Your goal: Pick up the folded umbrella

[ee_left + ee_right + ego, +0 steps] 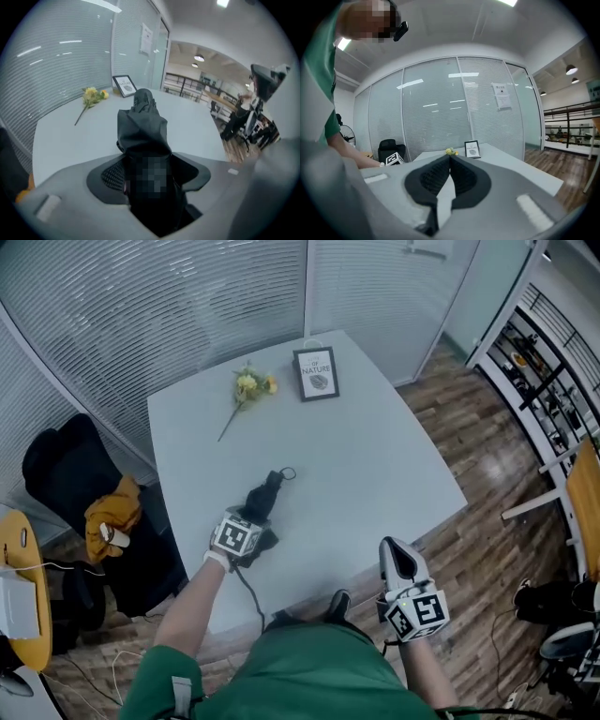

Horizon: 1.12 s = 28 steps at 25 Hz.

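The folded umbrella [267, 495] is black and compact. Its cloth is gathered in loose creases, and a small loop [288, 472] shows at its far end. It is in the near left part of the pale grey worktop [375, 456], with its length pointing away from the person toward the far edge. A yellow flower [248, 385] and a small picture frame [316, 373] lie well apart from it, near the far edge.

The left gripper [253, 526] is over the near end of the umbrella and points steeply down at it. Its marker cube [234, 535] faces up toward the head camera. The bare left forearm reaches in from the lower left. In the left gripper view the jaws of the left gripper [152, 159] stand wide. The umbrella [143, 126] fills the gap from one pad to the other, so they grip its near end, and the rest sticks out forward over the worktop. From these views I cannot tell if the umbrella is lifted or rests on the surface.

The right gripper [396, 554] is held at the person's right side, just off the near edge of the worktop, and it points nearly level toward the far side. In the right gripper view its jaws [450, 157] meet at the tips and nothing is between them.
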### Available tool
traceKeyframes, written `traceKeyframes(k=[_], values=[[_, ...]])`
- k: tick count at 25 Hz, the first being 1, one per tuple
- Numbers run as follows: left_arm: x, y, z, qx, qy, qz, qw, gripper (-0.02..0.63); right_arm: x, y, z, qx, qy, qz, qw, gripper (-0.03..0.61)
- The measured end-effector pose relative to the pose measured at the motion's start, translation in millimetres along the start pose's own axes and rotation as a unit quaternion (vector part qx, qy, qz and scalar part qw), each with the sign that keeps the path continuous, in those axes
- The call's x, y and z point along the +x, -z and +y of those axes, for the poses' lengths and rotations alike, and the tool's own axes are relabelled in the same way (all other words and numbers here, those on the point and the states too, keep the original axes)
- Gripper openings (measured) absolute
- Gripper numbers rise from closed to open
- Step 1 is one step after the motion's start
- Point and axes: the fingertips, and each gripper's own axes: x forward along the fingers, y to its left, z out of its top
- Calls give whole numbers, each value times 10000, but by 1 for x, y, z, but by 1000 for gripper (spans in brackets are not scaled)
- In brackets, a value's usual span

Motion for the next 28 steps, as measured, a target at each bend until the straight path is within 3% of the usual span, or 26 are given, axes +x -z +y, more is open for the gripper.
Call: traceKeyframes(k=[5, 9, 14, 21, 28], values=[[-55, -48, -28, -533, 79, -1480, 9875, 296, 16, 0, 4, 3, -368, 30, 9993, 2], [-98, -91, -55, -562, 40, -2261, 9725, 296, 26, -8, 1, 59, -507, -50, 9987, 2], [-151, -142, -83, -623, 61, -3176, 9461, 296, 28, -28, -7, 91, -507, -281, 9983, 2], [-200, -194, -100, -133, -162, -3855, 9225, 296, 21, -65, -21, -95, -219, -716, 9971, 3], [-227, -223, -123, -346, 383, -4232, 9046, 296, 1, -98, -33, -159, -47, -1261, 9919, 2]])
